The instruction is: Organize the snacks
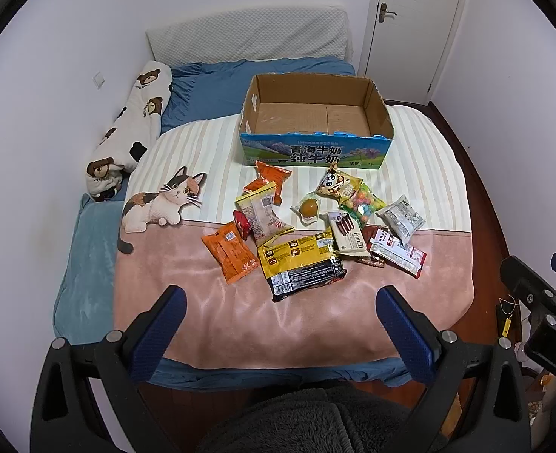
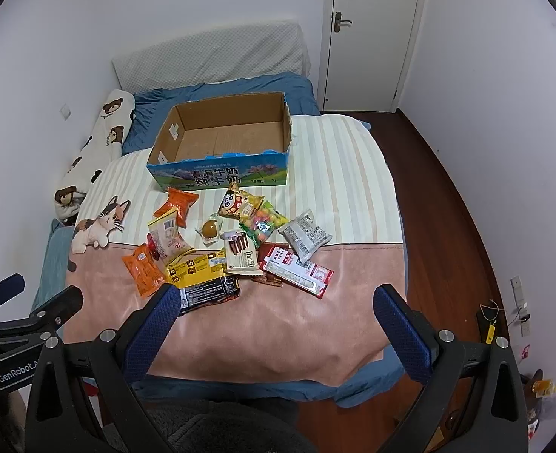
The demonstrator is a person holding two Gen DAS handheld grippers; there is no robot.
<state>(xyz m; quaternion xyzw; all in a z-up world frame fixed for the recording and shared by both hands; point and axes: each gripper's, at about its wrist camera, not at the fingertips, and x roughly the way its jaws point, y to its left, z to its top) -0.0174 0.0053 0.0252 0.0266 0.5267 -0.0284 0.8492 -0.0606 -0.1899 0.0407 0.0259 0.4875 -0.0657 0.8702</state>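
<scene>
Several snack packets lie in a loose pile on the bed: an orange packet (image 1: 229, 252), a yellow-and-black packet (image 1: 300, 264), a white Franzzi wafer packet (image 1: 347, 233), a red-and-white packet (image 1: 396, 251), a grey packet (image 1: 401, 217) and a candy bag (image 1: 361, 202). An empty open cardboard milk box (image 1: 311, 153) stands behind them; it also shows in the right wrist view (image 2: 217, 175). My left gripper (image 1: 281, 302) is open and empty, held above the bed's near edge. My right gripper (image 2: 278, 302) is open and empty, in front of the pile (image 2: 236, 249).
The blanket with a cat print (image 1: 157, 204) covers the bed. A bear-print pillow (image 1: 130, 128) lies along the left wall. A white door (image 2: 372, 34) is at the back right. Wooden floor (image 2: 447, 226) runs along the bed's right side.
</scene>
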